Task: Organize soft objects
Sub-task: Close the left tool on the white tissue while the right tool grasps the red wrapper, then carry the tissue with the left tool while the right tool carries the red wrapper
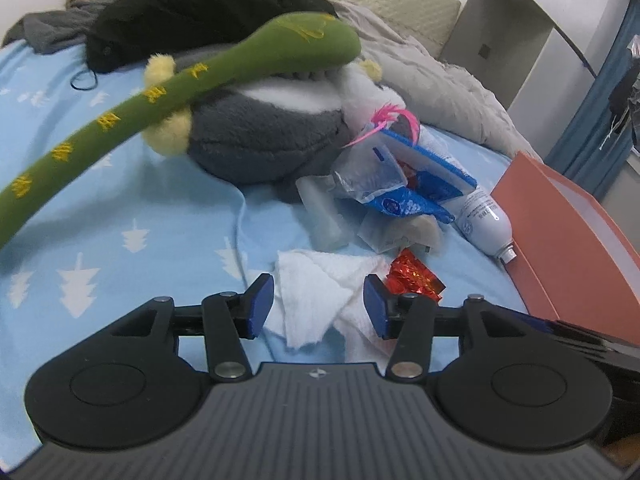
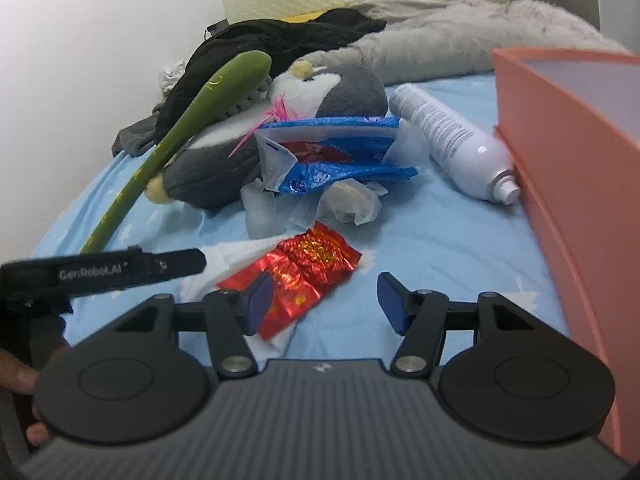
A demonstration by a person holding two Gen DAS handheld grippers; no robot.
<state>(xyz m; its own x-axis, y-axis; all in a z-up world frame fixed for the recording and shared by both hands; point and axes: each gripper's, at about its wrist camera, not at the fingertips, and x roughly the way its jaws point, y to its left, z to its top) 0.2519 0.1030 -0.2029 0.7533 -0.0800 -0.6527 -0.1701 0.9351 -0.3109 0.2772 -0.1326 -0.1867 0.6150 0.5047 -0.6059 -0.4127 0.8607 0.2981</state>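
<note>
White tissue [image 1: 316, 300] lies crumpled on the blue bed sheet [image 1: 120, 216] right in front of the left gripper [image 1: 319, 306], whose blue-padded fingers [image 1: 260, 304] stand apart with the tissue seen between them but not pinched. Just beside the tissue, and partly on top of it, is a red foil wrapper [image 2: 298, 276]; the right gripper [image 2: 324, 304] hangs over it with its fingers [image 2: 390, 300] also apart, the left pad in front of the wrapper's edge, nothing clamped. Farther back on the bed sits the soft heap: a grey and white plush toy [image 1: 264, 136] with pale yellow feet, and a long green plush stick [image 1: 168, 96] with yellow embroidered marks lying across it, its rounded head resting on the toy and its tail reaching toward the left edge of the left wrist view. Against the toy's right side lie a torn blue and white plastic packet [image 2: 332, 156], some clear wrapping and a pink feathery scrap [image 1: 390, 118]. A white spray bottle [image 2: 452, 144] lies on its side next to them, its nozzle touching or nearly touching an orange box [image 2: 568, 160] at the right. Behind the plush toy are black clothing [image 1: 192, 12], a grey blanket [image 2: 460, 36] and a cream quilted pillow [image 1: 400, 0]. In the right wrist view the left gripper's black body shows at the lower left, with a person's fingertips below it.
</note>
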